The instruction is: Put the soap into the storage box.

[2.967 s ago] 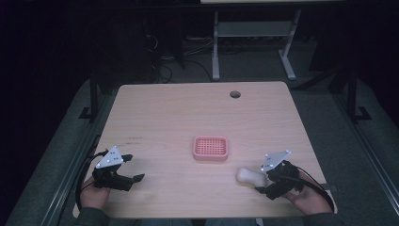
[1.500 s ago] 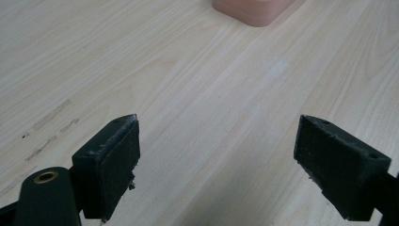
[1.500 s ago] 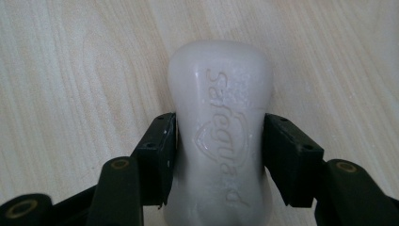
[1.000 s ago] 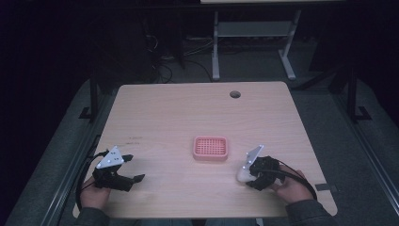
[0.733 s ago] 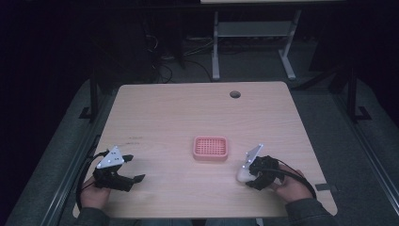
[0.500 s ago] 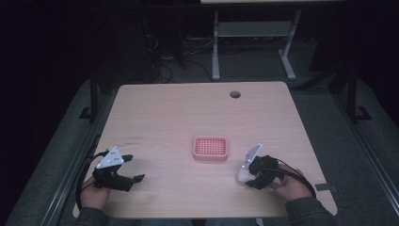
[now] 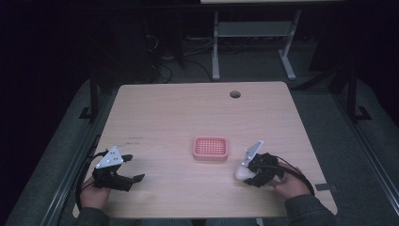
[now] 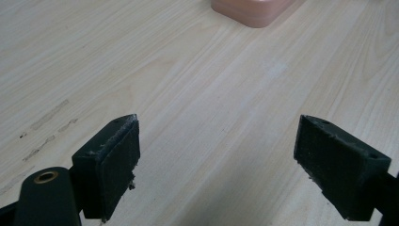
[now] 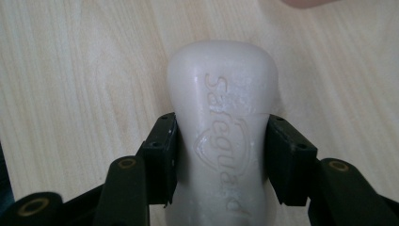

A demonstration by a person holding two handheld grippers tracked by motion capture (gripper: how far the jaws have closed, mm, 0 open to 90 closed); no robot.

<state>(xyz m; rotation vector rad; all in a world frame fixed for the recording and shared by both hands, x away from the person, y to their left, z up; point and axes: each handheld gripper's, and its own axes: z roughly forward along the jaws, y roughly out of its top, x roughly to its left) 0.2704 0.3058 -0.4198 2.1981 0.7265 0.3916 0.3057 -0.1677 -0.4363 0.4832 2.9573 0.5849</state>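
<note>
A white bar of soap with raised lettering sits between the two jaws of my right gripper, which is shut on it. In the high view the soap is just above the table near the front right, a little right of and nearer than a pink slatted soap dish. The right gripper points left toward the dish. My left gripper rests at the front left, open with nothing between its pads. The dish's corner shows far ahead in the left gripper view.
The light wooden table has a round cable hole near its far edge. A white desk frame stands on the floor beyond the table. Dark floor surrounds the table.
My right gripper, with the soap in it, has shifted left from the front right edge toward the dish and tilted. The left gripper has stayed where it was.
</note>
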